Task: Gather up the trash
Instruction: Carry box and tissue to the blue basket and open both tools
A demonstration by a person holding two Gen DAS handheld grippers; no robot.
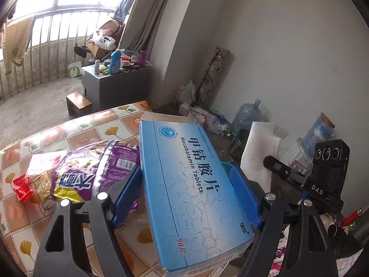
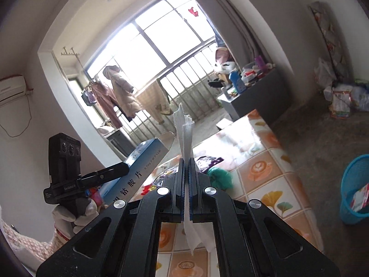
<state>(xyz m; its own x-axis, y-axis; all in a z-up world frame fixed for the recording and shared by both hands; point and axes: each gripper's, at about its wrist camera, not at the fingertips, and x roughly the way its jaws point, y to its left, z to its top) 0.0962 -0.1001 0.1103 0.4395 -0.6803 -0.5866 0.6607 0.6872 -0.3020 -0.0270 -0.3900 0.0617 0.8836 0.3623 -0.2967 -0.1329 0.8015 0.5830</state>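
Observation:
My left gripper [image 1: 186, 180] is shut on a blue medicine box [image 1: 191, 184] and holds it tilted above the table's right edge; the box also shows in the right wrist view [image 2: 140, 168]. My right gripper [image 2: 186, 161] is shut on a white paper tissue [image 2: 184, 127], seen in the left wrist view [image 1: 258, 152] as a hanging sheet. A purple snack bag [image 1: 92, 168], a red wrapper [image 1: 22, 188] and a green crumpled piece [image 2: 219, 175] lie on the patterned table [image 2: 265, 177]. A blue waste basket [image 2: 355, 189] stands on the floor at the right.
Water jugs [image 1: 246, 115] and bags of clutter [image 1: 200, 115] line the wall. A grey cabinet [image 1: 113, 80] with bottles stands by the balcony. A small wooden stool [image 1: 78, 103] sits beyond the table. The basket holds a paper wrapper [image 2: 361, 196].

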